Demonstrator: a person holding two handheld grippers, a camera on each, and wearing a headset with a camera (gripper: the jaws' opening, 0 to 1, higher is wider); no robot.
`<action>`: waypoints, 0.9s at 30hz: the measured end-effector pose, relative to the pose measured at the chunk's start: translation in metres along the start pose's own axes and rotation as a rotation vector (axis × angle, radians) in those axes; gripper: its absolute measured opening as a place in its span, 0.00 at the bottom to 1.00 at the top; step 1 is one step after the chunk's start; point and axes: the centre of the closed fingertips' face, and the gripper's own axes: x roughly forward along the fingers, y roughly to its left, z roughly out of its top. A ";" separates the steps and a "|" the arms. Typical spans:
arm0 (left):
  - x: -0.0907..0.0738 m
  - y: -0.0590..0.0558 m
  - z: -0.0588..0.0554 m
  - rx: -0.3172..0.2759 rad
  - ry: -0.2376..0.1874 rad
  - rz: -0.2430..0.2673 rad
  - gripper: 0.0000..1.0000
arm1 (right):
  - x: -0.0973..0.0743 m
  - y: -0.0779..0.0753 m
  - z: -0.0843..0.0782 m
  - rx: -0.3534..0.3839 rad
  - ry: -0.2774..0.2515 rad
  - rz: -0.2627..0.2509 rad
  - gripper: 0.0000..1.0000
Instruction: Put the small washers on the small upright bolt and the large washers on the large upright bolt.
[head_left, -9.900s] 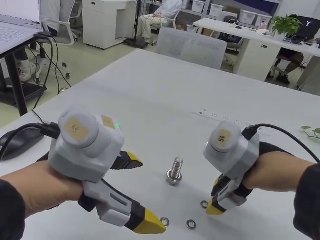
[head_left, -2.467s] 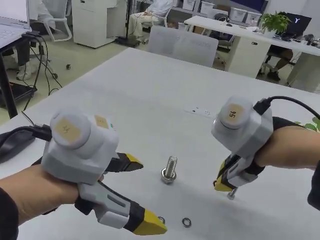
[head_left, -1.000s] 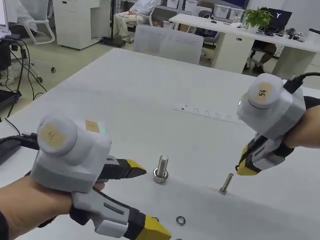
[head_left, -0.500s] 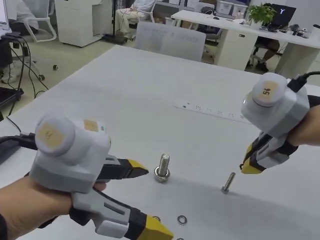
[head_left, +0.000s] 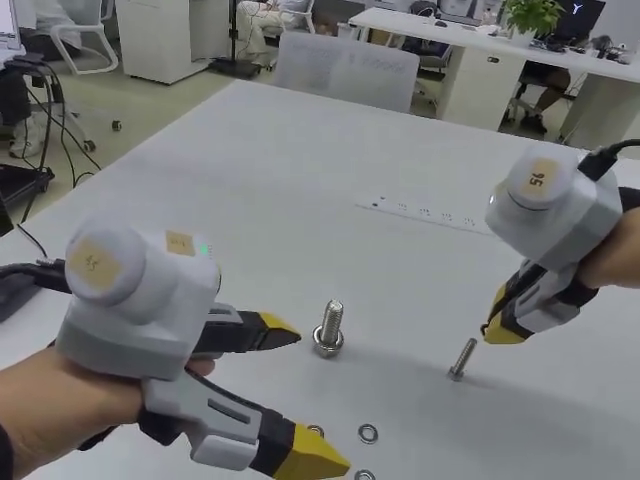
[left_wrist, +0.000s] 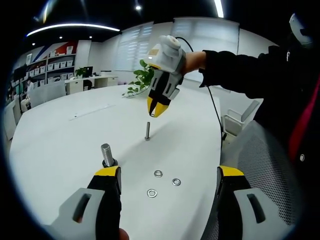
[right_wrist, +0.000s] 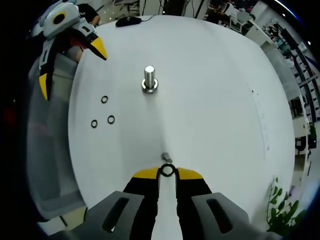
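- While a washer (right_wrist: 168, 171) is pinched between the nearly closed fingers of the right gripper (head_left: 497, 332), the small bolt (right_wrist: 165, 158) is seen just beyond their tips, untouched.
- The fingers of the left gripper (left_wrist: 169, 175) are spread wide; three washers (left_wrist: 158, 173) are laid on the table (head_left: 300, 180) between them, and the large bolt (left_wrist: 106, 154) stands just ahead of one finger.

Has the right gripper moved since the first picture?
Yes: the right gripper went up and rightward from the large bolt, to above the small bolt.
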 end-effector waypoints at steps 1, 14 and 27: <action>0.000 0.000 0.000 0.000 0.000 0.000 0.78 | 0.001 0.000 0.000 0.001 -0.001 0.002 0.12; 0.001 0.001 -0.001 -0.003 0.006 0.002 0.77 | 0.012 -0.002 0.001 -0.004 0.002 0.027 0.12; 0.002 0.004 -0.001 -0.009 0.007 0.008 0.77 | 0.019 -0.003 0.001 -0.008 0.002 0.041 0.12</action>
